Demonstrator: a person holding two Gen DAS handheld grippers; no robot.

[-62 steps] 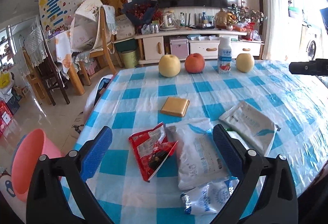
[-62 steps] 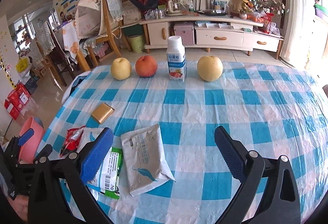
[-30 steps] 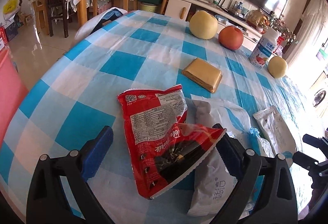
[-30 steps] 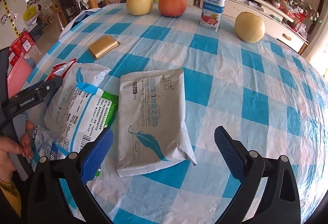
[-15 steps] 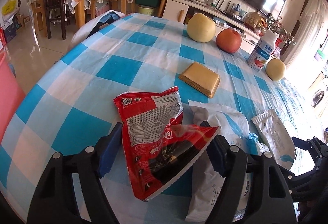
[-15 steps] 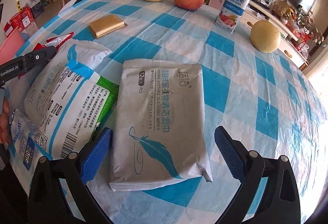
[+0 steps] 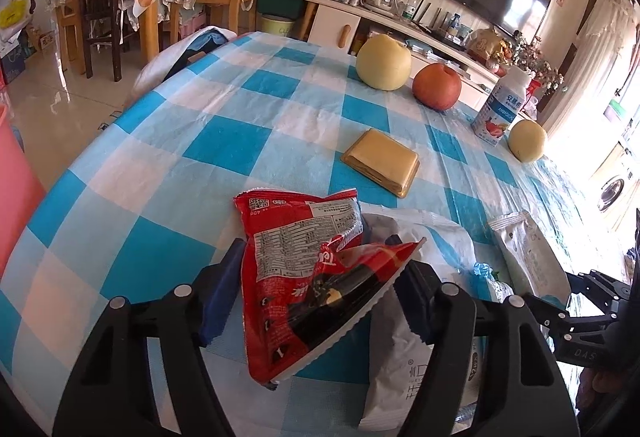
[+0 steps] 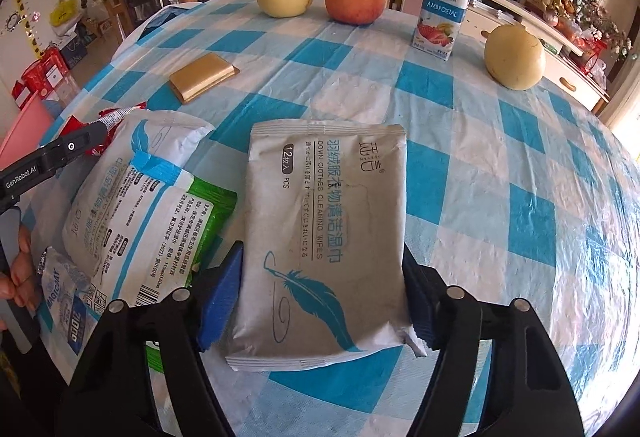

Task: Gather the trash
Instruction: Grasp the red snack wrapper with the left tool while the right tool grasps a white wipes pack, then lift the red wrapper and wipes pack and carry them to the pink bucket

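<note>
The left claw (image 7: 316,295), just narrowed, is seemingly pinched on a red snack wrapper (image 7: 308,277) at the worktop's (image 7: 224,157) 6 o'clock edge. A grey wipes packet (image 8: 324,237) is gripped by the right claw (image 8: 320,301), likewise just narrowed, at 6 o'clock of a yogurt bottle (image 8: 442,1).

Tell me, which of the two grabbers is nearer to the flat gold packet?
The left. The left gripper, its jaws closing around the red snack wrapper, sits just short of the gold packet. The right gripper straddles the grey wipes pack, farther away.

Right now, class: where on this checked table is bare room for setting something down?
Free: the checked cloth right of the grey wipes pack, below the pear; also between gold box and fruit row. Crowded: the wrapper pile at left.
</note>
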